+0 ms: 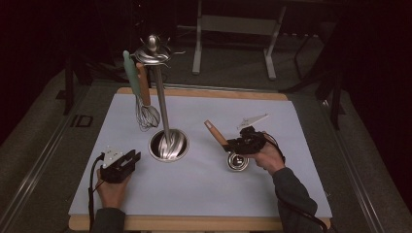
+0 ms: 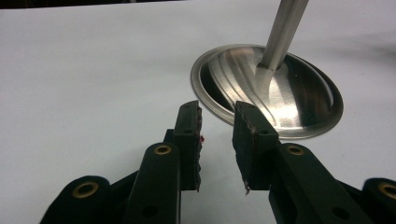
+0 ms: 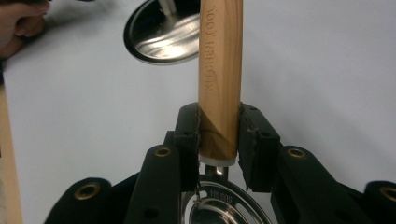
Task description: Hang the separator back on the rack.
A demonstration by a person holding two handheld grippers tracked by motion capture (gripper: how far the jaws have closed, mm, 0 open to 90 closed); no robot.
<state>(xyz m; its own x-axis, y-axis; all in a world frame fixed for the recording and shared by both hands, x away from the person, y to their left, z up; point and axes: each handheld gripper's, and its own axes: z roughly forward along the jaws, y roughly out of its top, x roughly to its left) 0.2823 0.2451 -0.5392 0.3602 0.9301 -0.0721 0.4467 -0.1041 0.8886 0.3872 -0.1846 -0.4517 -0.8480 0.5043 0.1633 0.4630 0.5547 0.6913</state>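
A steel utensil stand has a round base (image 1: pixel 168 145), a thin pole (image 1: pixel 162 102) and hooks at the top. From the hooks hang a wire whisk (image 1: pixel 145 115) with a wooden handle and a teal-handled utensil (image 1: pixel 129 72). My right gripper (image 1: pixel 232 144) is shut on the wooden handle (image 1: pixel 215 132) of a utensil whose steel bowl (image 1: pixel 237 161) hangs just over the mat. The right gripper view shows the handle (image 3: pixel 220 70) clamped between my right gripper (image 3: pixel 219 126) jaws, above the steel bowl (image 3: pixel 219 205). My left gripper (image 2: pixel 218 116) is open and holds nothing, close to the base (image 2: pixel 268 91).
A white mat (image 1: pixel 194 189) covers a wooden table whose edge (image 1: pixel 194 223) runs along the front. Beyond the table stand dark metal frame legs (image 1: pixel 197 48). The left hand (image 3: pixel 21 23) rests on the mat left of the stand.
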